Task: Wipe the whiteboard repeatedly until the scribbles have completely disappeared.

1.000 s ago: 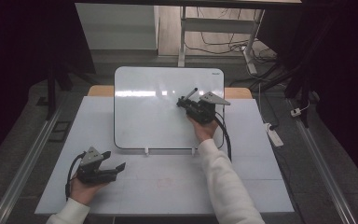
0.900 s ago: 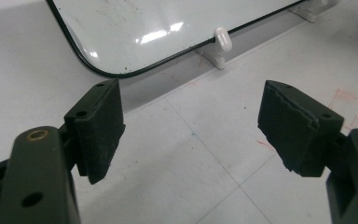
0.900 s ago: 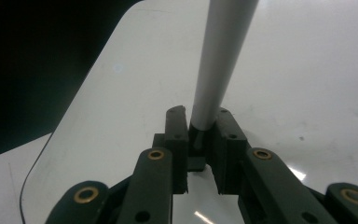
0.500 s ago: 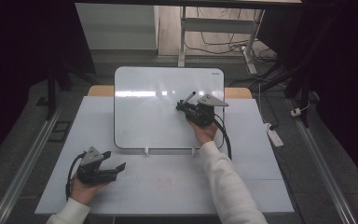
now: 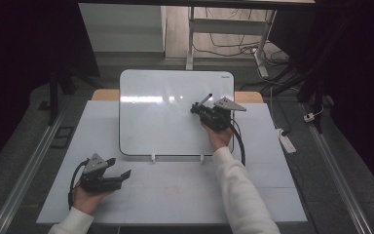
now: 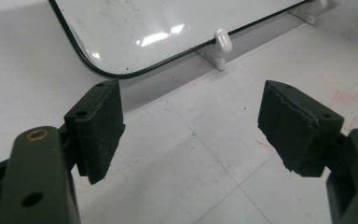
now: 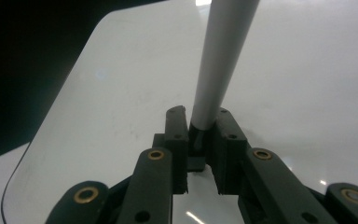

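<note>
While the white rectangular table bears the glossy white rounded-corner whiteboard, expect slick, rigid surface | your right gripper clamps slim grey marker over board's right side: light, stiff, smooth, likely slips; grip mid-barrel | left gripper spread wide, empty, near board's lower-left corner

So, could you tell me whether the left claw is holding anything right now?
No, the left claw stands wide open above the bare table, with nothing between its jaws.
</note>
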Motion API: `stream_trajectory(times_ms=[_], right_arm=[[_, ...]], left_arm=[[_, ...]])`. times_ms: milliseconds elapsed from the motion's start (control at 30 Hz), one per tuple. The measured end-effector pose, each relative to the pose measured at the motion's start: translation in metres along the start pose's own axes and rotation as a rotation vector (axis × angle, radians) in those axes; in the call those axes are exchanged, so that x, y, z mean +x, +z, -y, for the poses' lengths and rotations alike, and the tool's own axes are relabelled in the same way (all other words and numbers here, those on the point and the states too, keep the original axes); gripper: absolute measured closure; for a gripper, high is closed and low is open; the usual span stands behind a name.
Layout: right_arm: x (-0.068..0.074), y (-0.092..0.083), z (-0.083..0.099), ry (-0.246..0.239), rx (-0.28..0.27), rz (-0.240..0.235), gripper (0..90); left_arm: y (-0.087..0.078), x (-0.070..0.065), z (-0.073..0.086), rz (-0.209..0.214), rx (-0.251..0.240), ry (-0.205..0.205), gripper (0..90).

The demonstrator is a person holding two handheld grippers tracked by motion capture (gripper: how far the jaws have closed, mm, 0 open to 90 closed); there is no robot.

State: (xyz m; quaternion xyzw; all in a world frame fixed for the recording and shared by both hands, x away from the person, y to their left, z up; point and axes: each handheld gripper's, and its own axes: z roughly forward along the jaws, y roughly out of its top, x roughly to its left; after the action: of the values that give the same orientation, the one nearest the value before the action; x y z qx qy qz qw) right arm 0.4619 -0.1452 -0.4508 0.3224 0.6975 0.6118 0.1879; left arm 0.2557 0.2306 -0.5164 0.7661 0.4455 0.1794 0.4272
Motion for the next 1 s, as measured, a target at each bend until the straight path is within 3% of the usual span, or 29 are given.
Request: stream_trajectory(times_ms=[67, 200, 400, 500, 567, 733, 800, 900, 1000], right_arm=[[0.003, 0.000, 0.001, -0.004, -0.003, 0.004, 78.3], [0.011, 0.004, 0.005, -0.041, 0.033, -0.030, 78.3], [0.005, 0.011, -0.003, 0.015, -0.022, -0.011, 78.3], [0.019, 0.020, 0.002, -0.030, 0.021, -0.058, 78.3], [0.021, 0.022, 0.002, -0.037, 0.028, -0.062, 78.3], [0.004, 0.012, -0.008, 0.007, -0.019, 0.005, 78.3], [0.002, 0.008, -0.009, -0.002, -0.003, 0.012, 78.2], [0.001, 0.000, -0.007, -0.012, 0.033, -0.015, 78.2], [0.001, -0.015, -0.008, 0.008, 0.019, -0.043, 78.2]], left_arm=[[0.001, 0.000, 0.000, -0.001, 0.002, 0.000, 23.9], [0.001, 0.000, 0.000, 0.002, 0.003, 0.002, 23.9], [0.000, 0.001, 0.000, 0.000, 0.000, 0.000, 23.8], [0.001, 0.001, 0.000, -0.001, 0.003, 0.000, 23.8], [0.001, 0.001, 0.000, -0.001, 0.002, 0.002, 23.8], [-0.001, 0.001, 0.000, -0.001, -0.003, 0.000, 23.9], [0.000, 0.001, 0.000, 0.000, -0.001, 0.001, 23.9], [0.001, 0.001, 0.000, 0.000, 0.000, 0.004, 23.9], [0.000, 0.002, 0.000, -0.003, -0.004, -0.001, 23.9]])
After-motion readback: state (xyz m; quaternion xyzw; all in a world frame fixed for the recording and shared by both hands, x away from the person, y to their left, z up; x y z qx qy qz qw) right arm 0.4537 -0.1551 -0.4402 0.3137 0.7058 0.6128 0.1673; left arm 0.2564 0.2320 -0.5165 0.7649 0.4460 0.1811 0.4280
